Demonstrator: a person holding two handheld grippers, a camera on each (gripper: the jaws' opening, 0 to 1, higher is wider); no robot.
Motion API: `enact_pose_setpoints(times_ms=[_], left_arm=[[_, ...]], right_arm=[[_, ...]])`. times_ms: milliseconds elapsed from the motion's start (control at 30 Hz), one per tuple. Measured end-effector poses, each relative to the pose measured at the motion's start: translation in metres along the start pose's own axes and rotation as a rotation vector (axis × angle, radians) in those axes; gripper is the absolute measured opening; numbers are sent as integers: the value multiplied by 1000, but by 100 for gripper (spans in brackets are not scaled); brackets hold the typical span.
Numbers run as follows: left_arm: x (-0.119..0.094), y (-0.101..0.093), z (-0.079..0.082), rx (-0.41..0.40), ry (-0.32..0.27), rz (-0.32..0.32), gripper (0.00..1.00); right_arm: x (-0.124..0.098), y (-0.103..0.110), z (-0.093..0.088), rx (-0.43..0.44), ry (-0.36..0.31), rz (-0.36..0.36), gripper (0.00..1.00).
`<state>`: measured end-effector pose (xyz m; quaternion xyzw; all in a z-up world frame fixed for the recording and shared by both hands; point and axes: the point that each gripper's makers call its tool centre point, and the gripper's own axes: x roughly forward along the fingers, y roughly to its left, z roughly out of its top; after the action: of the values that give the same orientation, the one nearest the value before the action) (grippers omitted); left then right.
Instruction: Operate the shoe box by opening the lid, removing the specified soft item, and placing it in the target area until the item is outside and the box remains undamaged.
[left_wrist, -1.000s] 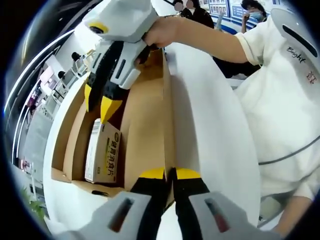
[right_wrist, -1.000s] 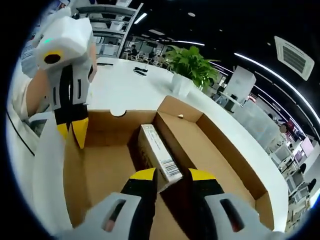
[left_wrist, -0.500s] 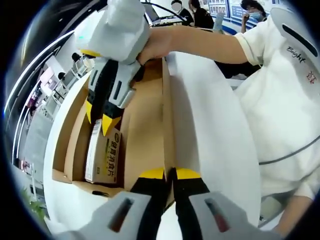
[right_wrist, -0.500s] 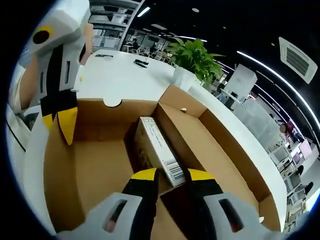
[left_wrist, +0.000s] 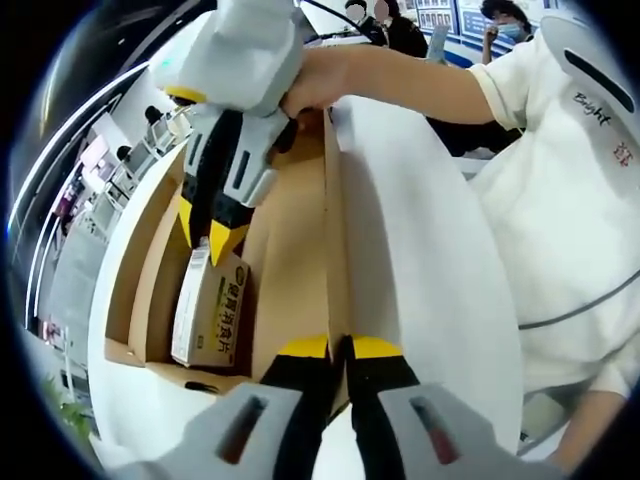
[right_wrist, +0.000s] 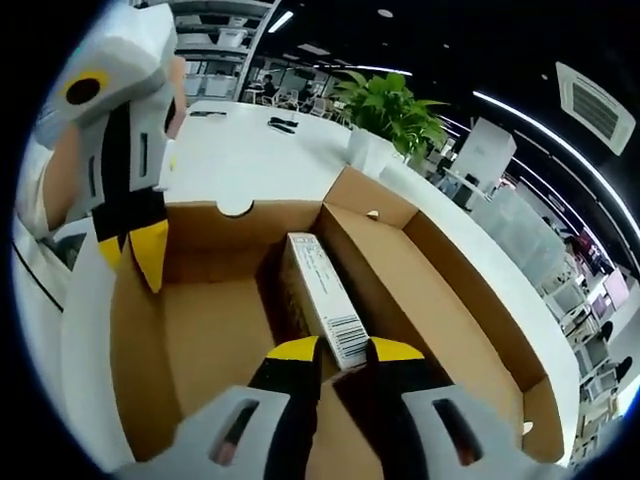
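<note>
1. Inside, one small packet lies in the open shoe box on the white worktop.
2. Right tool, jaws narrow, straddles the packet's near end.
3. Left tool clamps the box's side wall.
4. Beyond the box stands one potted plant.

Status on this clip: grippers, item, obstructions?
Left gripper shut on lid. Right gripper astride packet, grip unclear. Packet inside open shoe box. Nothing blocking.
</note>
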<state>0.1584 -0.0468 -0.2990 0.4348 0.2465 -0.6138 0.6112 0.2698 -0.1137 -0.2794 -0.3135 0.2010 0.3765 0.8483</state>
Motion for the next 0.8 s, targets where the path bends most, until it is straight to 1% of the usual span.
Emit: enact_pose_setpoints(times_ms=[100,233,267,300,333,367,400,567,600,667,700,767,800], left_arm=[[0,0,0,-1,0,1,5],[0,0,0,-1,0,-1,4],[0,0,0,-1,1,-1,4],[0,0,0,-1,1,-2,4],[0,0,0,-1,1,-2,4],[0,0,0,-2,1,-1,4],[0,0,0,0,0,0,4],[0,0,0,-1,1,-2,4],[0,0,0,0,0,-1,4],[0,0,0,1,0,-1,4],[0,0,0,1,0,-1,4],[0,0,0,2,0,-1,5],[0,0,0,1,0,0,5]], right_arm=[[-4,1,-3,-3,16,14,15],[-5,-2,-4,-15,32,33,15],[0,-9,-2,-24,35,40,15],[1,-10,-2,-38,44,46,17],[1,-8,-3,-60,56,49,19],[1,-9,0,-85,49,45,22],[1,-8,1,-89,49,47,24],[6,-2,8,-76,44,90,23],[8,-2,7,-76,50,93,23],[12,1,1,-100,86,105,23],[14,1,2,-99,84,108,23],[18,2,-1,-86,102,122,23],[18,1,0,-105,104,117,23]])
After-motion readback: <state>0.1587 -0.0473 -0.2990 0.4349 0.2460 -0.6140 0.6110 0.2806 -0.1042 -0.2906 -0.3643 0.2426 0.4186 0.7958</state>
